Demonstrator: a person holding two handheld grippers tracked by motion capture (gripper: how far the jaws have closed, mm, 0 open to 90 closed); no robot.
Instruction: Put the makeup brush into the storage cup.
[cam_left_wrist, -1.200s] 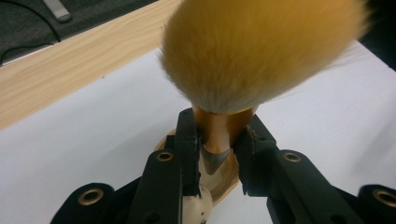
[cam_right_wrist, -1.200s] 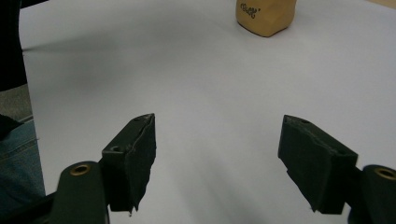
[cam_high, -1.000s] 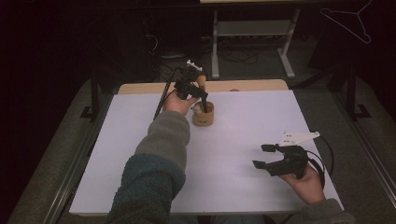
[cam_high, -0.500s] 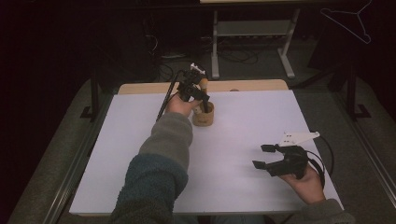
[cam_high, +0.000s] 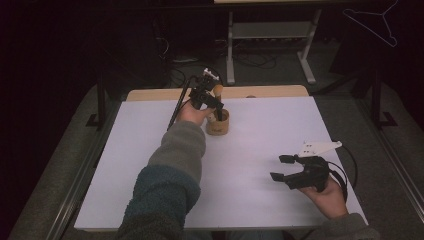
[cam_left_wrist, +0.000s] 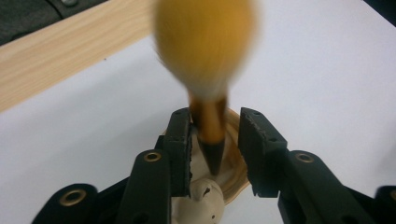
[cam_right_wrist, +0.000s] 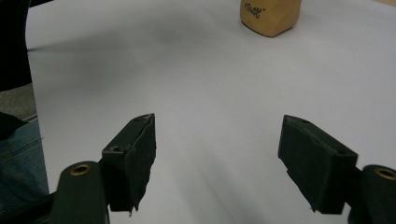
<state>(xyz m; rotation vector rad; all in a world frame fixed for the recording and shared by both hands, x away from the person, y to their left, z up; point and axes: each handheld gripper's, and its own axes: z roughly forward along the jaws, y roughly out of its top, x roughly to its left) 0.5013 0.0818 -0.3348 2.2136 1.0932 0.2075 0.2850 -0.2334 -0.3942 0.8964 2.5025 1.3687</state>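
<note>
Brush standing in the cup near the table's far edge

My left tool (cam_left_wrist: 215, 140) has just been opening; its jaws stand beside the brush (cam_left_wrist: 205, 70) handle, one side clearly apart, over the wooden cup (cam_high: 218, 122). My right tool (cam_high: 286, 167) rests spread wide, holding nothing, near the right edge. The cup's dark printed mark is too blurred to read.

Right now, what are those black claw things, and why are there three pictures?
A person holds a two-jaw gripper in each hand. One picture comes from a camera above the white table; the other two from cameras riding on the grippers. The left gripper has just been opening around a makeup brush with a fluffy yellow head, which stands in a small wooden cup. One pad still seems to touch the brush; the other stands clear. The right gripper rests open near the table's edge, holding nothing.
</note>
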